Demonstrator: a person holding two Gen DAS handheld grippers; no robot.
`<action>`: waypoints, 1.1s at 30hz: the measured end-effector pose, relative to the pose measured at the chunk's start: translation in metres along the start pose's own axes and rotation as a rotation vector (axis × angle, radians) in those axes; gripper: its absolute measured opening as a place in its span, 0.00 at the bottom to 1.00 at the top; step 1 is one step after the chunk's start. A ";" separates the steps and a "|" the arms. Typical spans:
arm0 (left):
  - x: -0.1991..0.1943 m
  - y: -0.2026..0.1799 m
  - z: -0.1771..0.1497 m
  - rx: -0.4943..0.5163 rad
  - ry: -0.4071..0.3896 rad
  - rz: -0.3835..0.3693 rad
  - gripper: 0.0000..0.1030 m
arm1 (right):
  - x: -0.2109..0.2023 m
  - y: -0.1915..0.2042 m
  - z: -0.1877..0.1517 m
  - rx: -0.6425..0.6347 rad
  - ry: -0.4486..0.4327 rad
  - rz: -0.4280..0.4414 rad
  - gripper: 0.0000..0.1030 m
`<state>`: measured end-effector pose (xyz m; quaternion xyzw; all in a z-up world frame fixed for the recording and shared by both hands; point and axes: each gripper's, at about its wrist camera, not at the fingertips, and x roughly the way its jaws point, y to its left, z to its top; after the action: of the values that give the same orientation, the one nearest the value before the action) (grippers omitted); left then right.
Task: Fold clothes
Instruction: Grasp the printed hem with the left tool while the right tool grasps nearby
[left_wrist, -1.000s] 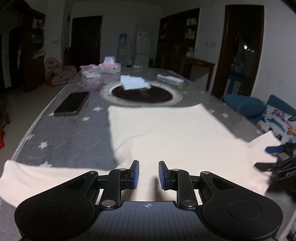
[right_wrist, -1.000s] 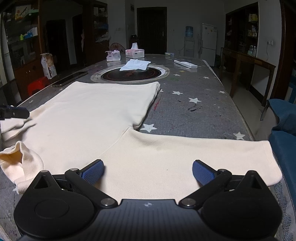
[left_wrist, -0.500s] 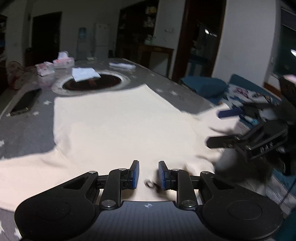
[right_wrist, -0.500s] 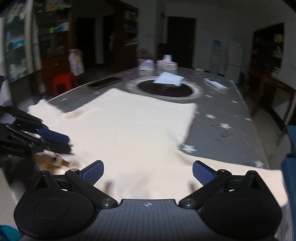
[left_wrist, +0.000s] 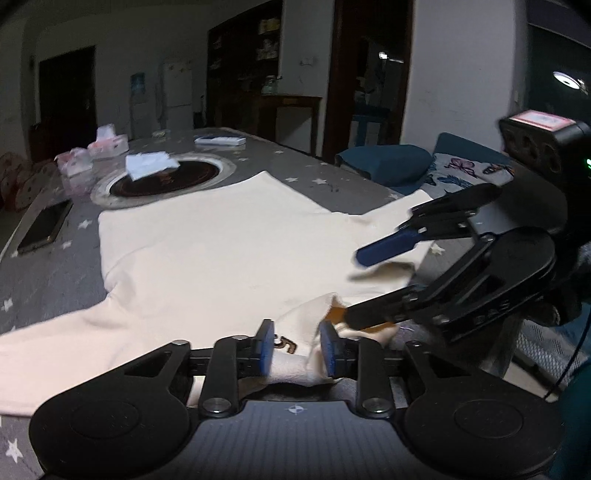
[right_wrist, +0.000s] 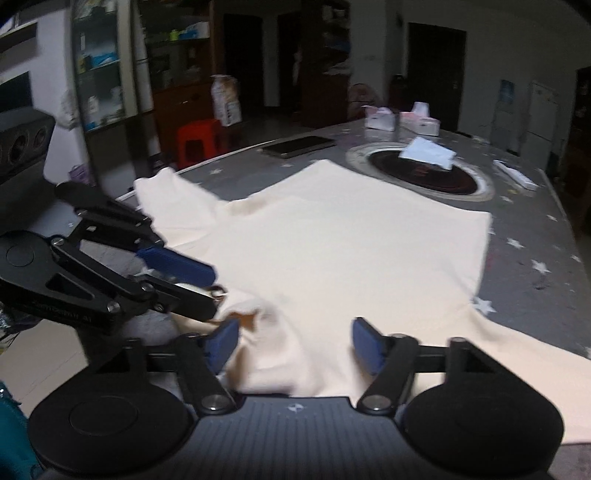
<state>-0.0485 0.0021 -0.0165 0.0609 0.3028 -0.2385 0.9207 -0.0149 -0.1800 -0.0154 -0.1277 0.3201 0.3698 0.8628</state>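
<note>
A cream long-sleeved shirt (left_wrist: 221, 251) lies flat on the grey star-patterned table (left_wrist: 44, 280), hem toward the far end, and shows in the right wrist view (right_wrist: 351, 251) too. My left gripper (left_wrist: 297, 349) is partly open around the bunched collar (left_wrist: 306, 332) at the near edge. My right gripper (right_wrist: 291, 341) is open wide over the same collar area (right_wrist: 266, 325). Each gripper shows in the other's view, the right one (left_wrist: 373, 284) and the left one (right_wrist: 192, 291), both at the neckline.
A round dark inset (left_wrist: 162, 177) with a white cloth (left_wrist: 149, 164) sits past the shirt. A phone (left_wrist: 44, 227) lies at the left edge. Tissue boxes (left_wrist: 110, 142) stand far back. A red stool (right_wrist: 197, 142) and blue seats (left_wrist: 388, 162) flank the table.
Both grippers have swung inward from the sleeves to meet at the collar. The left jaws have widened around the collar fabric and the right jaws have narrowed a little.
</note>
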 end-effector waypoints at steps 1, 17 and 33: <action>-0.001 -0.002 0.000 0.016 -0.005 0.000 0.38 | 0.001 0.003 0.000 -0.008 0.001 0.008 0.55; 0.002 -0.007 0.000 0.075 -0.009 0.005 0.03 | -0.002 0.017 0.000 -0.110 0.010 0.063 0.03; 0.046 0.018 0.040 -0.120 -0.009 -0.013 0.06 | -0.037 -0.022 -0.011 0.106 -0.056 0.008 0.22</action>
<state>0.0137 -0.0106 -0.0117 0.0024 0.3128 -0.2262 0.9225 -0.0233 -0.2207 -0.0003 -0.0702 0.3152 0.3595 0.8755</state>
